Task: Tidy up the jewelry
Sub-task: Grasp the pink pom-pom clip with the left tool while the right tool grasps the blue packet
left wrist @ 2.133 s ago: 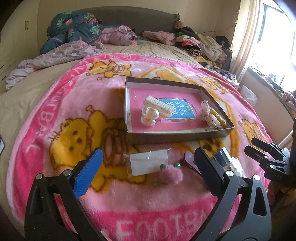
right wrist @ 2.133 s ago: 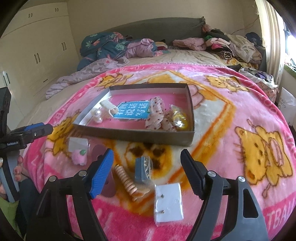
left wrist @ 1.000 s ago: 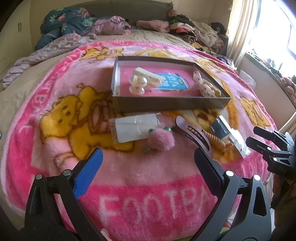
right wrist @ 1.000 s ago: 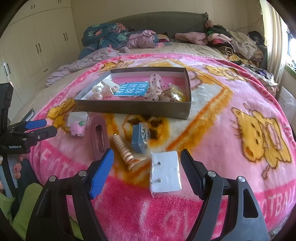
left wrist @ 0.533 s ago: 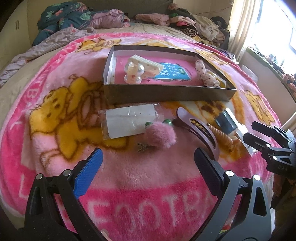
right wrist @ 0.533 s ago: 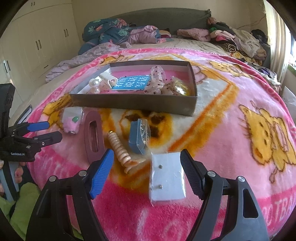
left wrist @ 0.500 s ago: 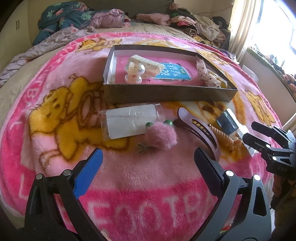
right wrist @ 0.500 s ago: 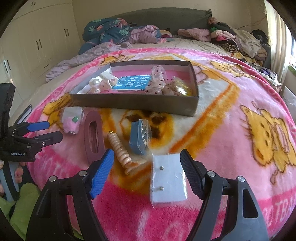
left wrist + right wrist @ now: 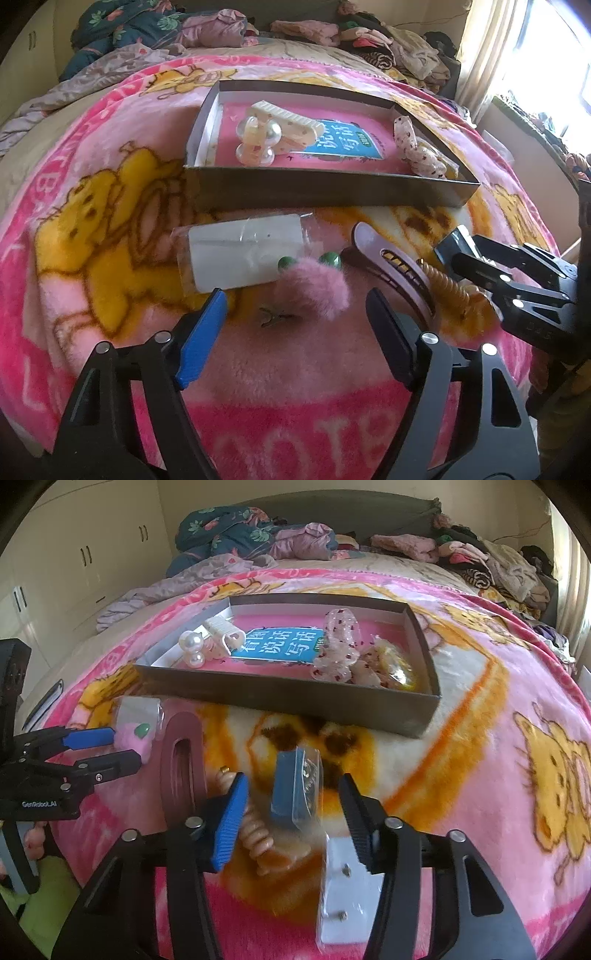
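A shallow grey box [image 9: 325, 188] [image 9: 288, 694] on the pink blanket holds a pearl clip [image 9: 255, 140], a white comb clip, a blue card [image 9: 284, 646] and a dotted bow [image 9: 340, 646]. In front of it lie a pink pom-pom earring [image 9: 314, 284] on a bagged white card [image 9: 236, 251], a mauve hair clip [image 9: 391, 266] [image 9: 183, 764], a beige spiral clip [image 9: 255, 834], a blue bagged item [image 9: 295, 790] and a white earring card [image 9: 347, 893]. My left gripper [image 9: 295, 317] is open, just short of the pom-pom. My right gripper [image 9: 291, 797] is open around the blue bagged item.
Piles of clothes [image 9: 258, 535] lie at the head of the bed. A window with a curtain [image 9: 517, 55] is on the right. White cupboards [image 9: 74, 572] stand at the left. The blanket's edge falls away close behind both grippers.
Both grippers have moved forward and lower toward the loose items. The left one has closed in on the pom-pom, the right one on the blue bagged item. Nothing has been picked up.
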Demonstrator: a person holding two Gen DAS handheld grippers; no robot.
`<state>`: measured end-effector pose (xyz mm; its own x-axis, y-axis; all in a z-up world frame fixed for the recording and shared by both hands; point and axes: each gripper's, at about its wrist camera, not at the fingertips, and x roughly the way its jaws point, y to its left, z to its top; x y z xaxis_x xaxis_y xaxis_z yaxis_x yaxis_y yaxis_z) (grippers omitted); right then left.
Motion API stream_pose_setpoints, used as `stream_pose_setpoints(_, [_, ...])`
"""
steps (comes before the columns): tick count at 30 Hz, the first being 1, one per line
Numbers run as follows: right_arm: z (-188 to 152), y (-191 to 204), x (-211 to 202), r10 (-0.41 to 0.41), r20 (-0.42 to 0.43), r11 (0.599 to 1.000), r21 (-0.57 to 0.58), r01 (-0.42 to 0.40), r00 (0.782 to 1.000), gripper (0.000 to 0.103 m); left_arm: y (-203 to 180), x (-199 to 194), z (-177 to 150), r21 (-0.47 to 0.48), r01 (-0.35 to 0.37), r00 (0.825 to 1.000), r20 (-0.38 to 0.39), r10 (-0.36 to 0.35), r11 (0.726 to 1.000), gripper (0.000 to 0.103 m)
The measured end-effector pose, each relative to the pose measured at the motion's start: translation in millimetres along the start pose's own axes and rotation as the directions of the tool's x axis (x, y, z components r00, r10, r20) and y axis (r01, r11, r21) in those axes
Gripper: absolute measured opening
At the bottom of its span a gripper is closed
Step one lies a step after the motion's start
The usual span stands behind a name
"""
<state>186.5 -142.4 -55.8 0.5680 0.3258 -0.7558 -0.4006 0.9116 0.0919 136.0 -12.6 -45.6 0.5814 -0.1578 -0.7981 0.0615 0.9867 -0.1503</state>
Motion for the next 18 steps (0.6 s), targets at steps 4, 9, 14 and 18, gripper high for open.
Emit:
stream_pose_setpoints(4, [2.7,1.0,10.3,0.008,-0.018,1.000,-0.005,-0.008,1.000,0.032,-0.5,3.4,3.2,-0.004,-0.001,1.000,-0.003,0.001,1.000,0.064])
stream_pose_setpoints(9, [1.0,-1.1,12.5,0.001,-0.011,1.000,-0.003,-0.001,1.000,0.024,-1.4,5.6,6.3,-0.001,0.001,1.000,-0.006,-0.001,1.000,0.050])
stream_pose_setpoints(14, [-1.4,-3.5,8.0,0.004,-0.003,1.000,0.010,-0.004,1.000,0.024,-3.0,8.9,7.8,0.009,0.002,1.000,-0.013,-0.002,1.000,0.038])
stream_pose_setpoints(18, [-3.4,-3.0,3.0,0.007,0.001,1.000,0.014,-0.007,1.000,0.024,-3.8,4.8,6.0,0.015,0.009,1.000,-0.005,-0.009,1.000,0.037])
